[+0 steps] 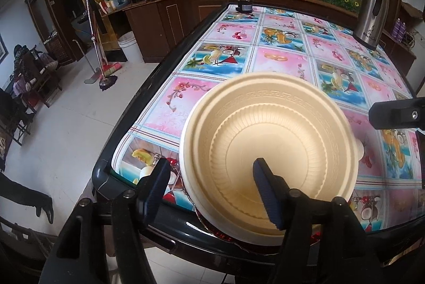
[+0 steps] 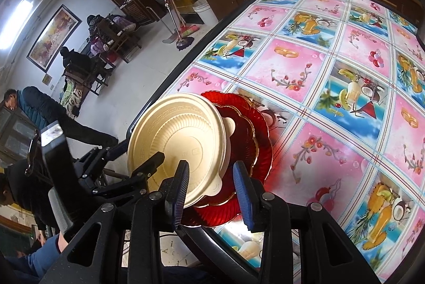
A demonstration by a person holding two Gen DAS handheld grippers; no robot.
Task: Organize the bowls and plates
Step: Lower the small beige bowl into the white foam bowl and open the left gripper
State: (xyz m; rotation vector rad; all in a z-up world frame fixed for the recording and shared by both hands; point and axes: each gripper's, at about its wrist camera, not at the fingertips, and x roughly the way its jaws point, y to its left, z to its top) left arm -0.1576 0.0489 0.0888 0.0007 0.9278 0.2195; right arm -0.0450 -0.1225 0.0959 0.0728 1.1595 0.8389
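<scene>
A cream plastic bowl (image 1: 268, 151) sits on a stack of red scalloped plates (image 2: 247, 135) at the near edge of the table. In the left wrist view my left gripper (image 1: 209, 187) is open, with one finger inside the bowl and the other outside its near-left rim. In the right wrist view the bowl (image 2: 180, 135) appears tilted toward the left, and the left gripper (image 2: 143, 170) reaches it from the left. My right gripper (image 2: 211, 195) is open, its fingers straddling the near edge of the bowl and red plates.
The table has a pink and blue fruit-pattern cloth (image 1: 279, 55) and a dark raised rim (image 1: 148, 95). A steel thermos jug (image 1: 372, 16) stands at the far right and a small black device (image 1: 245, 5) at the far edge. People sit on chairs (image 2: 87, 66) to the left.
</scene>
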